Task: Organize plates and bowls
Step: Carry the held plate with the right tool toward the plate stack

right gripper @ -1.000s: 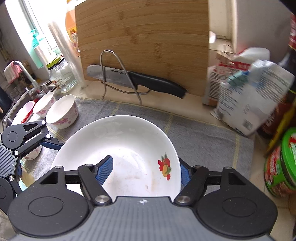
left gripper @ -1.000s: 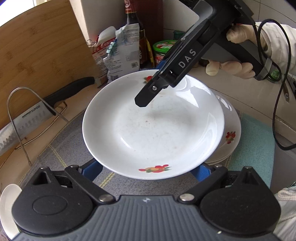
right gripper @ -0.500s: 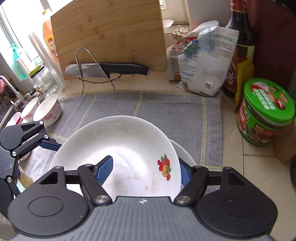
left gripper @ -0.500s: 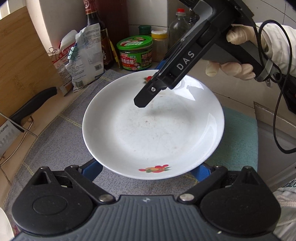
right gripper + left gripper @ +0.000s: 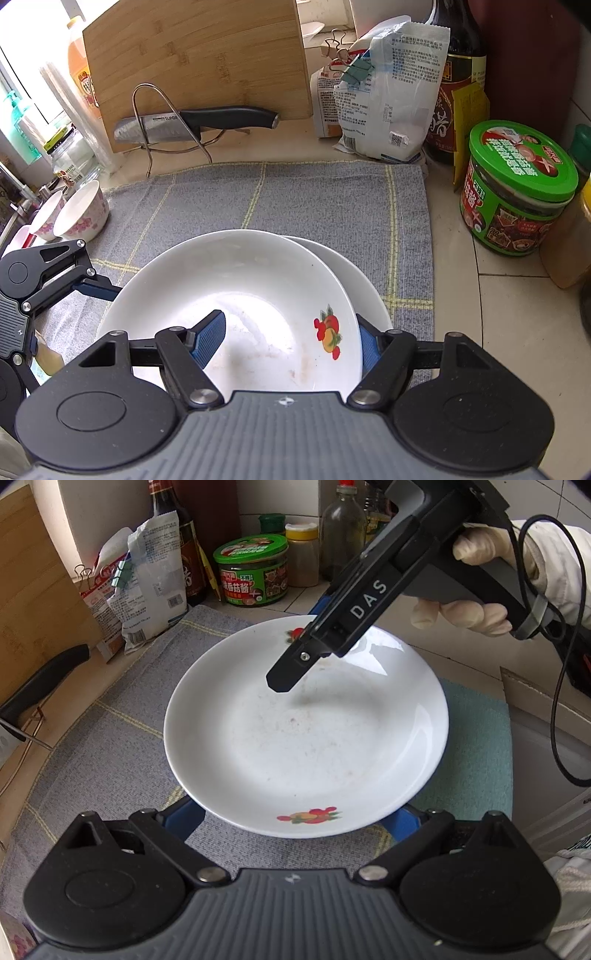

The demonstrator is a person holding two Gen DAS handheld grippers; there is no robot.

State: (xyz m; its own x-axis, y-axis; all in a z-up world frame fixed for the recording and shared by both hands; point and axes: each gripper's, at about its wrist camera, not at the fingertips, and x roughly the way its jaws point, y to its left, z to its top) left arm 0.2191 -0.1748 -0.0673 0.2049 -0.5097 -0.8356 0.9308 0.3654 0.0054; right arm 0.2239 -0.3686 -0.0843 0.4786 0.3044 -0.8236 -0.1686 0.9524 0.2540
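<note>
Plate (image 5: 306, 734) with fruit prints hangs over the grey mat (image 5: 110, 746); right claw (image 5: 288, 332) pinches its rim; left claw (image 5: 295, 816) straddles its near edge, grip unclear.

The plate (image 5: 306, 734) is white, with small red, orange and green fruit pictures on its rim. The plate under it (image 5: 354, 273) is white too. The mat (image 5: 314, 199) is grey with thin yellow lines that cross. Both claws are black with blue pads (image 5: 208, 338). The two small bowls (image 5: 83, 212) at the left edge of the surface are white with pink flowers. The jar (image 5: 517, 188) has a green lid. The cutting board (image 5: 199, 62) is light brown wood. The knife (image 5: 192, 123) has a black handle.
</note>
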